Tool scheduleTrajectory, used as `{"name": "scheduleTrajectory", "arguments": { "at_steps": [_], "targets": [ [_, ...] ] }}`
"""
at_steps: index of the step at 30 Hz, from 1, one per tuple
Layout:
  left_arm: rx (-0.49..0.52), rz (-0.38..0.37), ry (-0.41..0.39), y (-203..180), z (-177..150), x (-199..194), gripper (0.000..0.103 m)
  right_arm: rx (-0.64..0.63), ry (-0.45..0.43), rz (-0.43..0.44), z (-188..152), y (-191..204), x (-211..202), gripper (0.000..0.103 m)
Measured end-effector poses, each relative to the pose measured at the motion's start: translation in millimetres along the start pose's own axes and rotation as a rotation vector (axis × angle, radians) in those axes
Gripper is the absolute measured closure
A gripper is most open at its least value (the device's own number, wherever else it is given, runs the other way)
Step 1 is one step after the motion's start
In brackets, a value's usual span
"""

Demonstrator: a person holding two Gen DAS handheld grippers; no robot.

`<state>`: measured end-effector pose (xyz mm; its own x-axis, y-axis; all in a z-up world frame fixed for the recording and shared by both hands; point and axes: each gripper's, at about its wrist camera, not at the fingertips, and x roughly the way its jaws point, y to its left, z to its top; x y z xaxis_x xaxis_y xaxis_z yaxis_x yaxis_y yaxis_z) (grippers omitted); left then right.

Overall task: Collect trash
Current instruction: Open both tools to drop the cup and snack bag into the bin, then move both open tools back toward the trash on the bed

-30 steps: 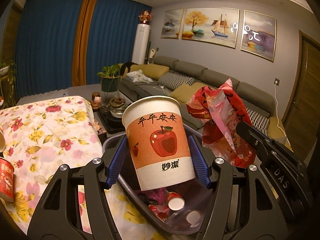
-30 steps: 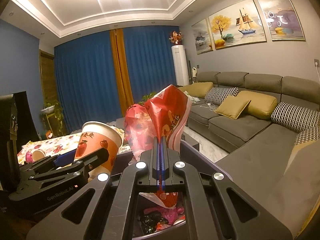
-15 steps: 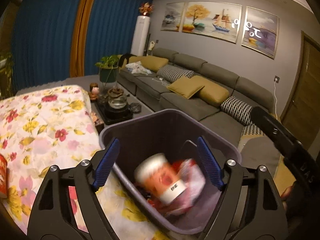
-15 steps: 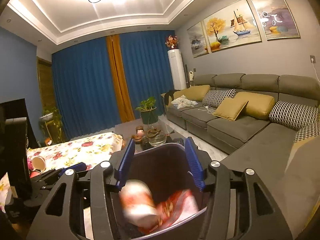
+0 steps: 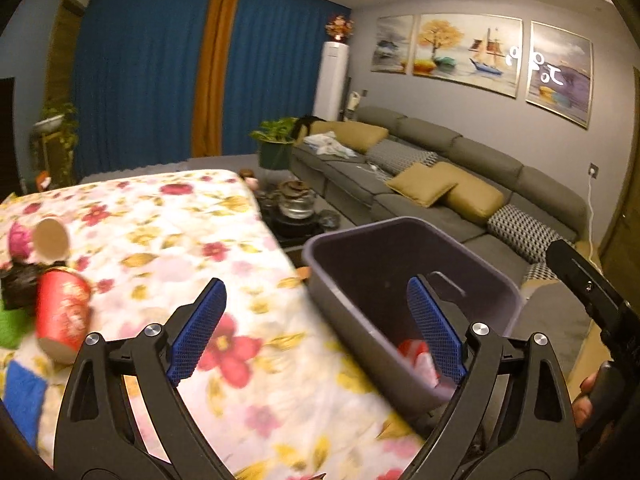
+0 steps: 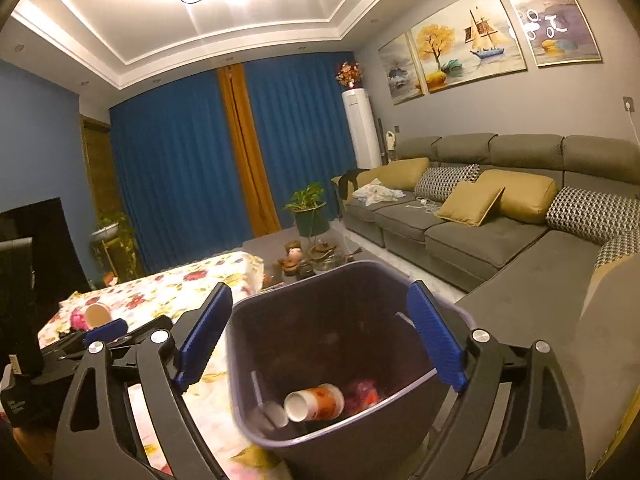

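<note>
Spreading wide with nothing between its blue pads, the left gripper (image 5: 316, 328) hangs over the edge of the flowered tablecloth (image 5: 168, 240), its right pad (image 5: 434, 330) lying in front of the grey bin (image 5: 404, 240). The right gripper (image 6: 320, 332) is likewise splayed and empty, its pads framing the bin (image 6: 256, 360) from above. Inside the bin lies a paper cup (image 6: 316, 402) on its side, white mouth toward the camera, touching a pink-red crumpled wrapper (image 6: 362, 394) and just beside a small white cap-like piece (image 6: 274, 414); from the left wrist view only a scrap of red and white trash (image 5: 416, 354) shows there. The bin stands at the tablecloth's right edge, beside the grey sofa (image 5: 460, 168). Far left on the cloth more litter waits: a red cup (image 5: 60, 316) tipped over, a brown-mouthed cup (image 5: 50, 239), something black (image 5: 16, 286), a green blur (image 5: 12, 326) and a blue object (image 5: 22, 400). Blue curtains (image 6: 184, 168) and paintings (image 6: 468, 40) fill the background.
</note>
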<state>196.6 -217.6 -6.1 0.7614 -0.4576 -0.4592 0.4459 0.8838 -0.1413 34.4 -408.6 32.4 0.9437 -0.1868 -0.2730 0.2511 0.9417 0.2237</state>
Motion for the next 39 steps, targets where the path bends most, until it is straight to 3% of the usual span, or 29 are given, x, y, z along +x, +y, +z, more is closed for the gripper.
{"name": "scheduleTrajectory", "arguments": {
  "at_steps": [10, 22, 33, 39],
  "targets": [
    [-0.060, 0.159, -0.040, 58, -19, -67, 0.013, -0.066, 0.013, 0.087, -12, 45, -12, 0.016],
    [-0.159, 0.366, -0.048, 158, -53, -142, 0.013, -0.182, 0.028, 0.229, -38, 138, -27, 0.016],
    [-0.180, 0.413, 0.049, 217, -85, -163, 0.013, -0.228, 0.067, 0.320, -56, 211, -18, 0.015],
    [-0.156, 0.388, 0.173, 233, -94, -144, 0.013, -0.256, 0.092, 0.345, -59, 237, -12, 0.015]
  ]
}}
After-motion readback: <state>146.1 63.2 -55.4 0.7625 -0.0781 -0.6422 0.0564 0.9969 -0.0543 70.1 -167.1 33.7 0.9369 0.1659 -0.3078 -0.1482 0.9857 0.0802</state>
